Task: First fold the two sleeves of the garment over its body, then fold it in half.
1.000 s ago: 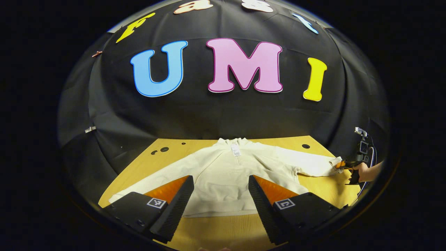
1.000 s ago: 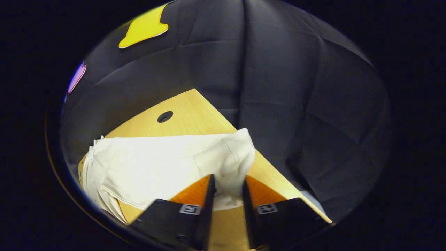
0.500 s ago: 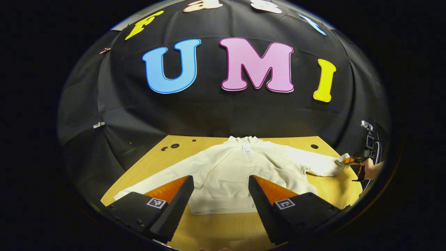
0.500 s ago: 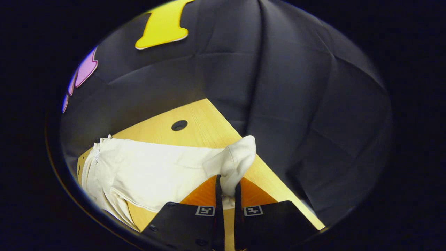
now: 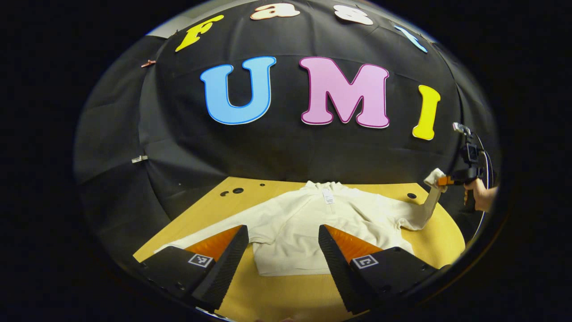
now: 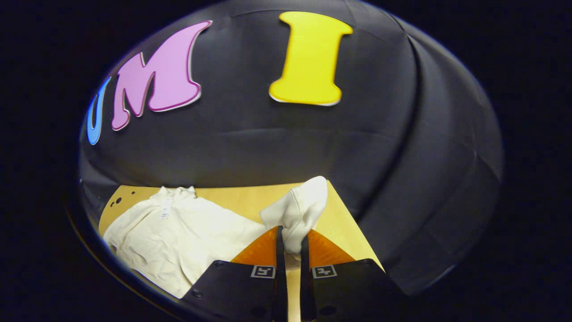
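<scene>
A cream garment (image 5: 308, 228) lies spread on the wooden table (image 5: 286, 295), its body flat. The right gripper (image 6: 289, 250), held in a hand (image 5: 480, 197) raised above the table's far edge, clamps the cuff of one sleeve (image 6: 297, 212) and holds it aloft. The left gripper (image 5: 282, 250) hovers near the hem, fingers spread wide, grasping nothing.

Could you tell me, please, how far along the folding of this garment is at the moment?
Nothing looks folded yet: the cream long-sleeved garment lies spread on the wooden table. In hand: the right gripper is shut on one sleeve's cuff, raised off the table. The left gripper hangs open above the hem. Left: lay this sleeve over the body, fold the other sleeve, then halve it.
</scene>
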The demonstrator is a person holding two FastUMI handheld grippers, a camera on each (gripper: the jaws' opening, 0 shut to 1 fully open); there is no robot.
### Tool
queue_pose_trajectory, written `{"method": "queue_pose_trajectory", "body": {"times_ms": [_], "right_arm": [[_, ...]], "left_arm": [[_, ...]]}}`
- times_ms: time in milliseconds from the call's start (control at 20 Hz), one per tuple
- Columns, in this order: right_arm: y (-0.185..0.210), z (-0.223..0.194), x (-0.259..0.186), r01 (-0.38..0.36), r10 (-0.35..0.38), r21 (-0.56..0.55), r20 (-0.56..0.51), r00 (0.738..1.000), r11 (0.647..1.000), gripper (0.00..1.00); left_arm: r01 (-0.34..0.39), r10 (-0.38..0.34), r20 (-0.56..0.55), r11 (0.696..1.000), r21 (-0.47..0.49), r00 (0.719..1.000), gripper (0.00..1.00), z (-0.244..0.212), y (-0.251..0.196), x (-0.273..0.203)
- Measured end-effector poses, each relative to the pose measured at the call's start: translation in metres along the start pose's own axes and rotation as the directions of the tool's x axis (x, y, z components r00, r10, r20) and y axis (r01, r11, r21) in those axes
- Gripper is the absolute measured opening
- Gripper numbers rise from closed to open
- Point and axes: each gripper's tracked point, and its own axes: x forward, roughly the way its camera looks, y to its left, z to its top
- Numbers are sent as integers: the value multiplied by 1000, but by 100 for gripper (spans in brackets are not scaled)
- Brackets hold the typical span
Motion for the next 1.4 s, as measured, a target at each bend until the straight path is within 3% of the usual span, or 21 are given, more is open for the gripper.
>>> {"method": "queue_pose_trajectory", "body": {"times_ms": [300, 650, 950, 1200, 1250, 1300, 1350, 1400], "right_arm": [[130, 42, 18, -155, 157, -71, 34, 987, 985, 14], [308, 43, 21, -337, 342, -149, 7, 940, 930, 14], [448, 10, 24, -457, 455, -170, -55, 889, 873, 14], [528, -39, 25, -507, 492, -201, -122, 862, 839, 15], [537, -49, 24, -512, 492, -195, -141, 859, 837, 9], [545, -60, 19, -527, 503, -171, -165, 848, 832, 10], [556, -66, 12, -549, 524, -142, -181, 832, 823, 32], [563, -73, 5, -561, 535, -118, -193, 822, 819, 37]], "left_arm": [[-72, 71, -21, 996, -53, 997, 98, -11, 43, 0], [-175, 170, -60, 980, -96, 984, 97, -27, 109, 1], [-251, 240, -92, 960, -128, 966, 97, -43, 164, 2], [-296, 279, -123, 943, -150, 952, 98, -60, 197, 7], [-302, 284, -128, 940, -156, 950, 97, -65, 204, 7], [-308, 289, -133, 938, -162, 948, 100, -69, 210, 9], [-312, 292, -137, 936, -165, 947, 98, -70, 213, 10], [-316, 295, -140, 933, -170, 945, 98, -71, 218, 11]]}}
